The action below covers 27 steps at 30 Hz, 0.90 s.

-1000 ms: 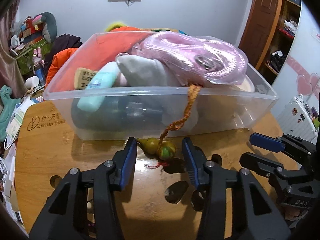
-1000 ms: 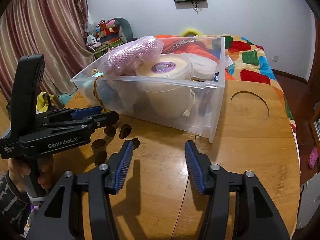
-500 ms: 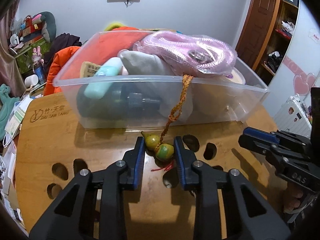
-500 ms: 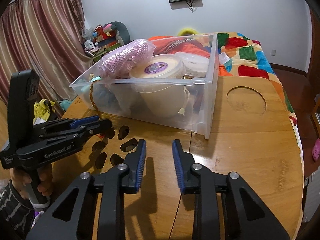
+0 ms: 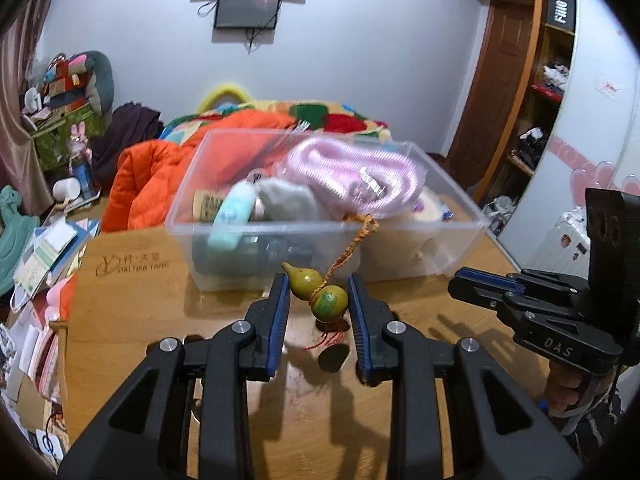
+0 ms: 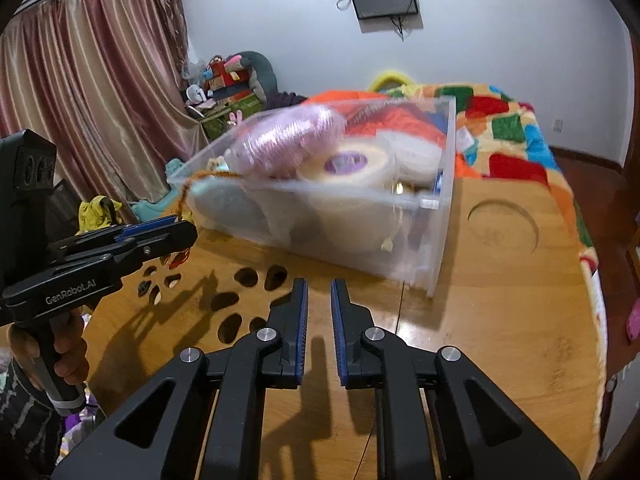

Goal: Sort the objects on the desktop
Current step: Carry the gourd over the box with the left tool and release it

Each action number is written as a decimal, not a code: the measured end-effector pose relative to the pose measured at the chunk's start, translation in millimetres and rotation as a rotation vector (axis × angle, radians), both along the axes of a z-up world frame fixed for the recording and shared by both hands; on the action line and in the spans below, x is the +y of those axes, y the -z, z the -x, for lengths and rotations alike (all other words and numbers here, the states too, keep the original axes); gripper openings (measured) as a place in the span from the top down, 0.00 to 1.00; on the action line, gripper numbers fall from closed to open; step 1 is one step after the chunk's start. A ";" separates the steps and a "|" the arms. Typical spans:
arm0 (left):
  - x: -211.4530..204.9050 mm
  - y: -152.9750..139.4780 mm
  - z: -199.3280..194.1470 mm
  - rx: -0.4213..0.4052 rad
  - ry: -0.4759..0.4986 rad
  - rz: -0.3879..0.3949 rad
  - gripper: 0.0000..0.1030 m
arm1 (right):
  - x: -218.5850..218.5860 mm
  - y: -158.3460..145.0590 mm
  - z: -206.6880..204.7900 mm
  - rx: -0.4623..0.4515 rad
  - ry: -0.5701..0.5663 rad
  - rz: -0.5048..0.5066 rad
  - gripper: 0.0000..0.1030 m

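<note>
Left gripper (image 5: 319, 300) has its blue pads either side of a small green-yellow gourd charm (image 5: 319, 295), apparently clamped on it; the right pad touches the round belly, contact on the left pad is hard to confirm. Gourd looks lifted just off the wooden table (image 5: 160, 292), shadow and red tassel (image 5: 326, 339) beneath it. Grip sits on the fat lower bulb, probably because that's the widest, firmest part. Its braided orange cord (image 5: 352, 246) runs up over the rim of the clear plastic bin (image 5: 400, 256) and disappears under the pink bagged bundle (image 5: 360, 172), so the charm is tethered there. Likely reason for holding low and close to the bin wall: cord gives limited slack. Bin is already packed: teal tube, grey cloth, round tubs.

Right gripper (image 6: 319, 320) hangs over bare table in front of the bin, pads nearly together with a narrow gap, holding nothing; looks parked on standby.
</note>
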<state>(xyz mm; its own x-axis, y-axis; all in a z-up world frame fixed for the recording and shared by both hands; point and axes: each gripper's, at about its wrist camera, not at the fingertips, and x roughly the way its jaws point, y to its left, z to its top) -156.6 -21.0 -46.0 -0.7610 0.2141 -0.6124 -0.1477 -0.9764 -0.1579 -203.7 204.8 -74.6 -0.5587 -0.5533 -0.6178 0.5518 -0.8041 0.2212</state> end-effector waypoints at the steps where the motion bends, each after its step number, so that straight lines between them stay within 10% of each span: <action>1: -0.8 -3.1 0.5 0.009 0.004 -0.005 0.72 | 0.6 -5.6 0.3 0.014 0.002 0.002 0.90; 13: -10.8 -30.3 25.9 0.086 -0.007 -0.012 0.72 | 7.3 -52.6 23.6 0.137 0.054 0.020 0.90; 27: -17.2 -16.9 38.8 0.035 -0.050 -0.015 0.69 | -9.4 -39.3 34.1 0.131 0.053 -0.054 0.90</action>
